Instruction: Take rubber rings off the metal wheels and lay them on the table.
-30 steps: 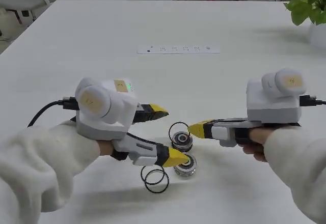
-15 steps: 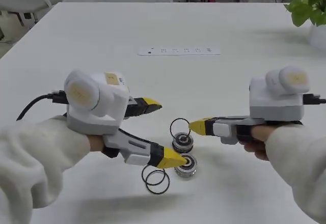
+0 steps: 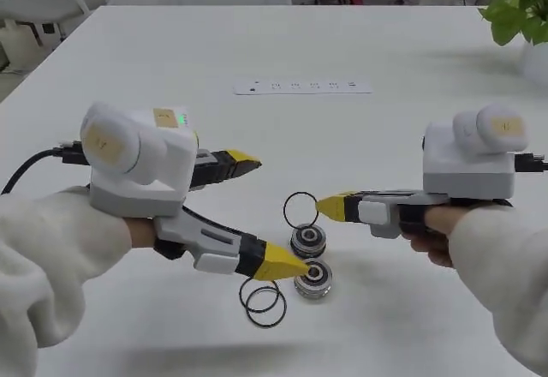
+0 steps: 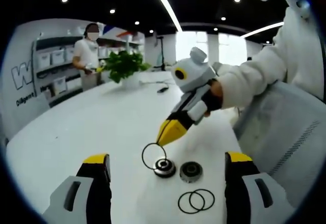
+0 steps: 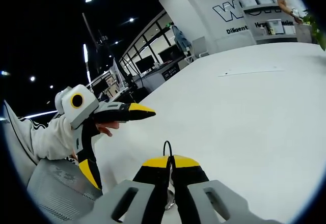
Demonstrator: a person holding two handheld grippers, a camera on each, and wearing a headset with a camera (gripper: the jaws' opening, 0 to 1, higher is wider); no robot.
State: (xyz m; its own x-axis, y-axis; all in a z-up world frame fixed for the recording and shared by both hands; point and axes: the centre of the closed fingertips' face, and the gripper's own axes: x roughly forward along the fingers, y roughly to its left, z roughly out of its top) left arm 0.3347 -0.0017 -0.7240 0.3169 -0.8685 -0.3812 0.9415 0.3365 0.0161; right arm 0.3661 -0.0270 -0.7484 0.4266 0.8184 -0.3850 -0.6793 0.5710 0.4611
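Table (image 3: 342,43): white.
Ring (image 3: 300,209): thin, black, tipped up on edge, by far wheel (image 3: 307,241).
Right gripper (image 3: 325,208): jaws pinch the ring.
Left gripper (image 3: 274,215): jaws wide apart.
Two rings (image 3: 262,299): flat beside near wheel (image 3: 313,278).

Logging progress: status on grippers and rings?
Left gripper open, beside the wheels. Right gripper shut on a rubber ring. Two rings flat on table. Nothing in the way.

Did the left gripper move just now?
Yes. The left gripper slid leftward, away from the metal wheels, which stayed put.
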